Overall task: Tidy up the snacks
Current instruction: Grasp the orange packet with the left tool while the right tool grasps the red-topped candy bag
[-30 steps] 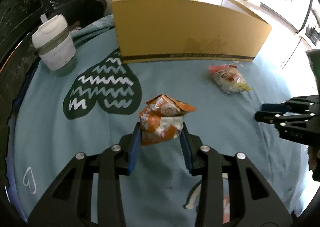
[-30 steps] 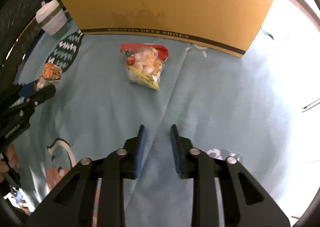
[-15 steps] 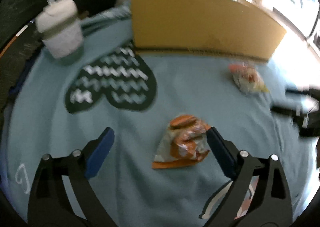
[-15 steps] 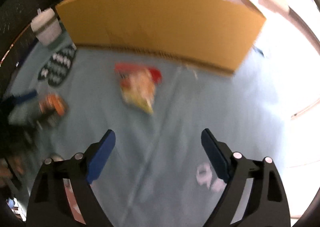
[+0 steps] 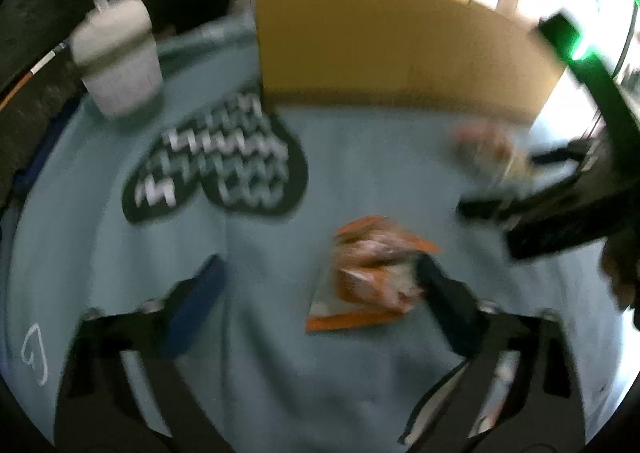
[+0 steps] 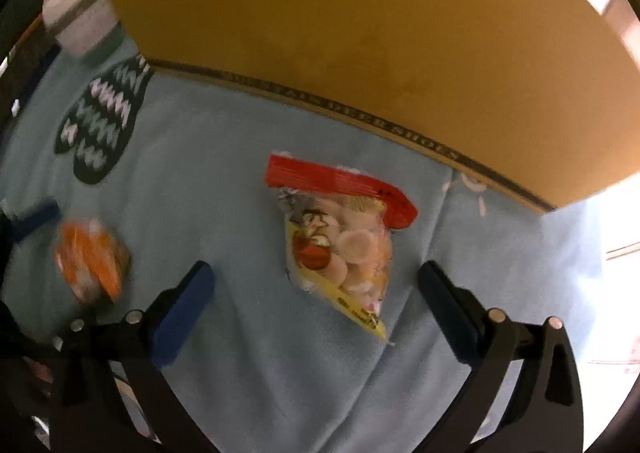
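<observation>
Opening right tool (image 6: 316, 285) straddles red-topped packet (image 6: 340, 237), untouched; left tool (image 5: 320, 285) closing beside orange packet (image 5: 372, 277).

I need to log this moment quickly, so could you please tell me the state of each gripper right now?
Left gripper: open, jaws closing around the orange snack packet, not gripping it.
Right gripper: jaws opening wide around the red-topped snack bag, holding nothing.

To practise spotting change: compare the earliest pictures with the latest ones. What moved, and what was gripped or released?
The left gripper let go of the orange snack packet, which now lies on the blue cloth; its jaws are closing again. The right gripper opened wide and moved up to the red-topped snack bag. The yellow box and white cup stayed put.
</observation>
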`<state>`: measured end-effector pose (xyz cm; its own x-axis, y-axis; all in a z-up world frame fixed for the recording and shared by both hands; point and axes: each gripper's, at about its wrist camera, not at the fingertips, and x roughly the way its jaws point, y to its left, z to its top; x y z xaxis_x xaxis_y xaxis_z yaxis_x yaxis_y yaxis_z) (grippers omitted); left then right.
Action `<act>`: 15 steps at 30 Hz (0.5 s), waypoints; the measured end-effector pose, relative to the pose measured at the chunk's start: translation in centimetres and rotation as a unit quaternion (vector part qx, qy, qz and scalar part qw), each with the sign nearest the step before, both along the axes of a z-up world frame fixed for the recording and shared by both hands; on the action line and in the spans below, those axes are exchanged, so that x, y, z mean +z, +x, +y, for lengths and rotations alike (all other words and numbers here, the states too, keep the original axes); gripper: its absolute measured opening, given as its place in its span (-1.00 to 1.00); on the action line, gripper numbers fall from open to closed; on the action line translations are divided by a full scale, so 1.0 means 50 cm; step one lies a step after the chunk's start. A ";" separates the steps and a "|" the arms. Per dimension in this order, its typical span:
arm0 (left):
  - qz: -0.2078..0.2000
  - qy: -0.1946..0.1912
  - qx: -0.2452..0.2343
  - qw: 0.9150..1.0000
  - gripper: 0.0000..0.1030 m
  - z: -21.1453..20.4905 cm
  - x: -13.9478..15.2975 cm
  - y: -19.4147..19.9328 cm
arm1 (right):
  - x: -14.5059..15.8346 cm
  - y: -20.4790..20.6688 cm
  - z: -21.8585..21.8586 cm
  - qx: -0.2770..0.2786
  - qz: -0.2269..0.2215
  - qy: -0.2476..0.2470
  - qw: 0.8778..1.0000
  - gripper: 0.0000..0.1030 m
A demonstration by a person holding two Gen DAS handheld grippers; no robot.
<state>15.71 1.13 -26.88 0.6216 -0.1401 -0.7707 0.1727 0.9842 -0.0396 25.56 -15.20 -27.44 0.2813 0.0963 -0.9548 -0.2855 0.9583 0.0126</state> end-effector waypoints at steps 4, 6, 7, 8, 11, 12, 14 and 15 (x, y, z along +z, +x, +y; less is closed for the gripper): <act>0.016 0.033 -0.025 0.999 -0.23 -0.030 -0.009 0.007 | 0.025 0.005 -0.023 -0.011 -0.034 0.014 0.999 0.04; 0.017 0.034 -0.025 0.999 -0.23 -0.037 -0.010 0.009 | 0.031 0.010 -0.047 -0.022 -0.025 0.034 0.999 -0.20; 0.018 0.029 -0.022 0.999 -0.23 -0.036 -0.010 0.010 | 0.032 0.010 -0.052 -0.018 -0.022 0.040 0.999 -0.20; 0.019 0.024 -0.020 0.999 -0.23 -0.036 -0.009 0.012 | 0.032 0.007 -0.053 -0.012 -0.022 0.044 0.999 -0.20; 0.026 -0.019 -0.024 0.999 -0.14 -0.006 -0.017 0.013 | 0.031 -0.010 -0.077 -0.005 -0.013 0.087 0.996 -0.15; 0.027 -0.029 -0.031 0.999 -0.07 -0.002 -0.019 0.011 | 0.031 -0.020 -0.090 -0.006 -0.010 0.105 0.994 -0.10; 0.035 -0.031 -0.055 0.997 0.54 -0.013 -0.020 0.013 | 0.034 -0.046 -0.094 -0.005 -0.012 0.109 0.994 0.19; 0.041 -0.021 -0.062 0.997 0.84 -0.023 -0.022 0.012 | 0.035 -0.060 -0.096 -0.005 -0.017 0.088 0.996 0.33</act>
